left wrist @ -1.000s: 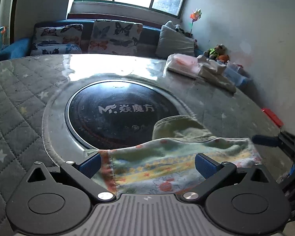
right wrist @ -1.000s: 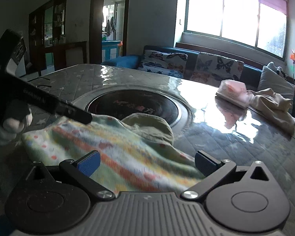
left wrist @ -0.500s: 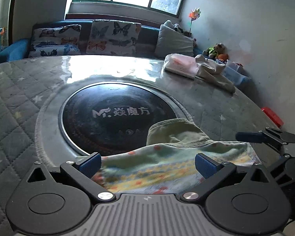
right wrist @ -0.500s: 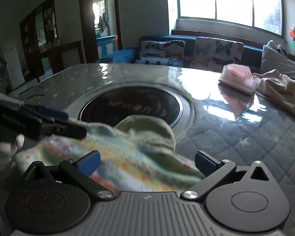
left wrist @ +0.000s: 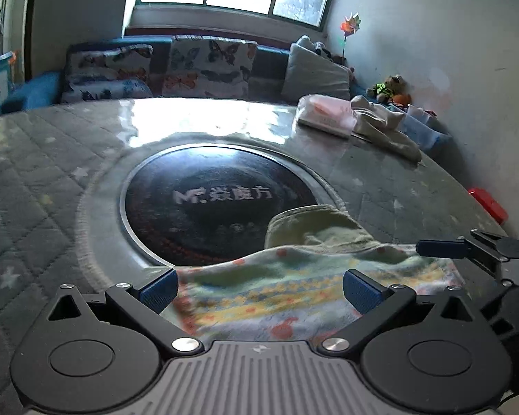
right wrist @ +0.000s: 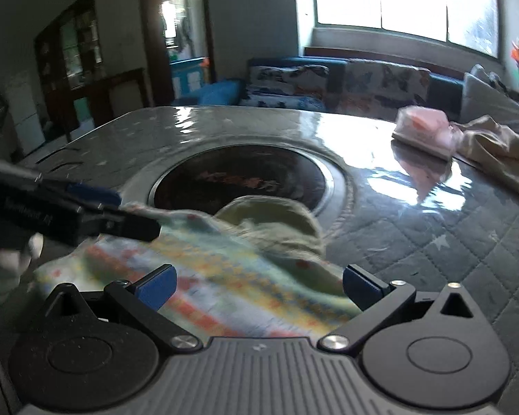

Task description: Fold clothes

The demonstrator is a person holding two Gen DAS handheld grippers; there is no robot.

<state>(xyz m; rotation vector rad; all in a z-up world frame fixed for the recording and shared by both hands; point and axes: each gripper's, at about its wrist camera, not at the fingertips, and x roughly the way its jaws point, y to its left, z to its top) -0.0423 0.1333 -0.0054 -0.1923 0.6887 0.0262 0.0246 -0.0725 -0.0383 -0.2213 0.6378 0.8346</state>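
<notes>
A small garment with yellow, green and red patterned stripes lies on the near edge of the table, its plain green part bunched toward the round hob. My left gripper is open, its blue pads on either side of the cloth's near part. In the right wrist view the same garment spreads between the pads of my open right gripper. The left gripper reaches over the cloth's left corner there; the right gripper hovers over the cloth's right corner in the left wrist view.
A black round hob is set into the table under a glossy quilted grey cover. A folded pink stack and a beige garment lie at the far right. A sofa with butterfly cushions stands behind.
Both grippers have shifted slightly over the garment while staying open. In the right wrist view the left gripper has come lower and closer to the cloth. The cloth looks blurred.
</notes>
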